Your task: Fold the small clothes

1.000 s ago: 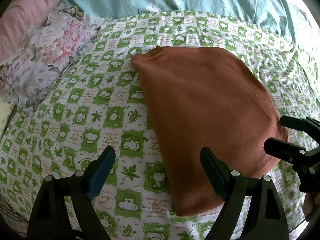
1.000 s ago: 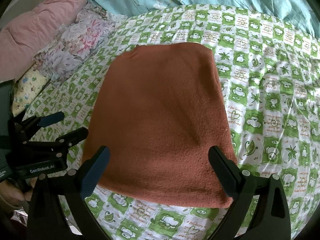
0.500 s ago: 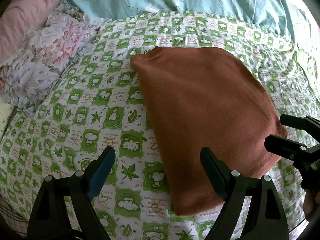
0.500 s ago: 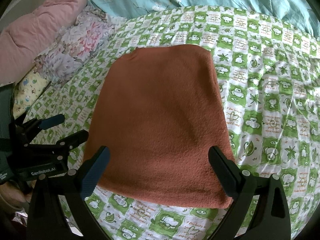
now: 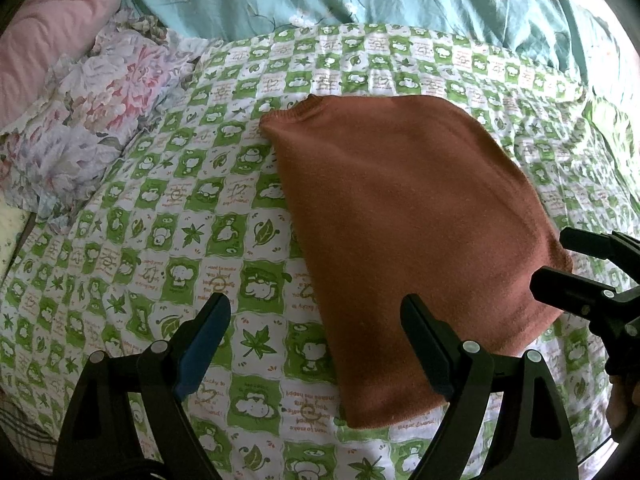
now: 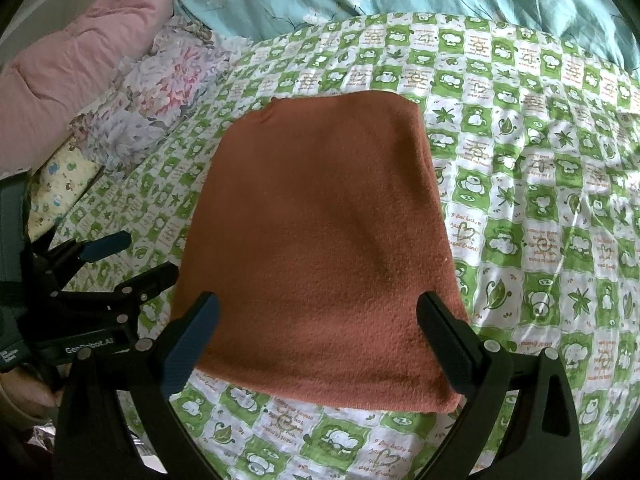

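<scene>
Folded rust garment [image 6: 320, 232] flat on bedsheet [image 6: 540, 184] (grippers [image 5: 316, 324] [image 6: 320, 320] agape)

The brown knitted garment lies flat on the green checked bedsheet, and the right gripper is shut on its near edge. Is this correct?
Not quite. The brown knitted garment does lie flat on the green checked bedsheet, but the right gripper is open, holding nothing, as the right wrist view shows.

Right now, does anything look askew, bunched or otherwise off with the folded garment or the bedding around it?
Nothing stands out. The rust-brown garment lies flat and folded on the green checked sheet, its edges fairly even. Both claws, left and right, are open and hold nothing.
</scene>
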The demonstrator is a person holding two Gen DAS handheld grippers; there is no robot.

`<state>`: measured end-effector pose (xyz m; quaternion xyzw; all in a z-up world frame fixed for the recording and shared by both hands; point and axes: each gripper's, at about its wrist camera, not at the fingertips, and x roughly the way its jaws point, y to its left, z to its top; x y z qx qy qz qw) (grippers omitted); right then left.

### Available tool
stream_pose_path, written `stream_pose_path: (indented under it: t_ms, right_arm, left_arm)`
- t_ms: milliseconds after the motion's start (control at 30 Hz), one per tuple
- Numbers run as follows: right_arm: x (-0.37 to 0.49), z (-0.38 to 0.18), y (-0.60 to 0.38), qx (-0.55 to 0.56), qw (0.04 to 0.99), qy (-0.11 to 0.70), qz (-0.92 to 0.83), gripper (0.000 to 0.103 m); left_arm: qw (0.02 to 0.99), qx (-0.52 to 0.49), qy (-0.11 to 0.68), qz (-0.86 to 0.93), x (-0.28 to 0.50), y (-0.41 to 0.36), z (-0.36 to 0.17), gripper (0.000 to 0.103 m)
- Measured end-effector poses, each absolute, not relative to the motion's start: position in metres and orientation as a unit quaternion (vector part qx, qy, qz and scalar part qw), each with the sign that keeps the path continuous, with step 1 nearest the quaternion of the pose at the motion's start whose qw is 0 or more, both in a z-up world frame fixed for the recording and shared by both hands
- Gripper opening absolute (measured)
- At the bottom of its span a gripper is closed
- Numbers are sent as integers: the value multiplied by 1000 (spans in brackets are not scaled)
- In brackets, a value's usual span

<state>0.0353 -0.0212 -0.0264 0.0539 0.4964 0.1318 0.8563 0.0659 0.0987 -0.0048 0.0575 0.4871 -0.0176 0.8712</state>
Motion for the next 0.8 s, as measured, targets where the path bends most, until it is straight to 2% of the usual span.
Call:
stream_pose_path:
  t_ms: [800]
  right_arm:
    - [35, -24, -19, 56, 857, 495, 129, 99]
  left_arm:
    - [872, 56, 486, -18, 65, 100, -2, 88]
